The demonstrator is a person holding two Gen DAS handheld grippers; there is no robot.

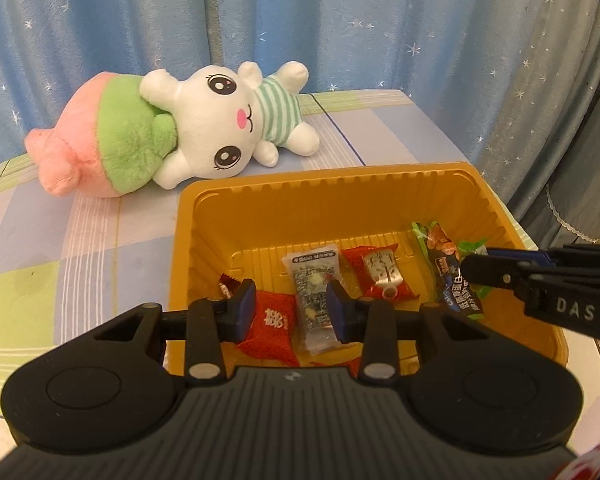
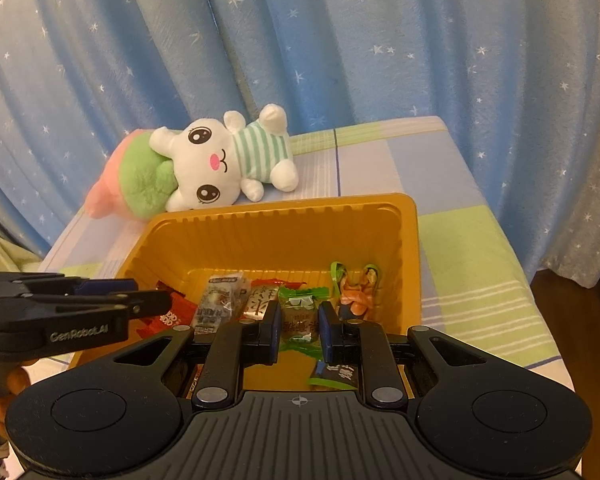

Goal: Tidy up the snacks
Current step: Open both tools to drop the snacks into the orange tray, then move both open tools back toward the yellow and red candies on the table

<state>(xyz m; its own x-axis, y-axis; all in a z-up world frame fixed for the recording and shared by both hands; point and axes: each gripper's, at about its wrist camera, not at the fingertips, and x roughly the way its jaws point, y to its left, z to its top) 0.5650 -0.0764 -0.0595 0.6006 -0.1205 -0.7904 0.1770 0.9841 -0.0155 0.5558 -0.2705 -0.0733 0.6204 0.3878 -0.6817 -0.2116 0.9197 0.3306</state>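
A golden plastic tray (image 1: 324, 196) (image 2: 284, 220) holds several wrapped snacks. In the left wrist view my left gripper (image 1: 292, 306) is open above a red packet (image 1: 270, 326) and a clear speckled packet (image 1: 314, 280); a red-and-silver packet (image 1: 380, 272) lies beside them. My right gripper (image 2: 299, 330) is open, its fingers either side of a green-trimmed clear packet (image 2: 298, 316) in the tray. It also shows in the left wrist view (image 1: 476, 270), by a dark blue packet (image 1: 456, 284). An orange-green packet (image 2: 356, 292) leans at the tray's right wall.
A white plush rabbit (image 1: 220, 120) (image 2: 220, 160) with a pink and green hood lies behind the tray on the checked tablecloth (image 1: 60, 248). A blue starred curtain (image 1: 340, 20) hangs behind the table. The table's right edge (image 2: 532, 288) drops to the floor.
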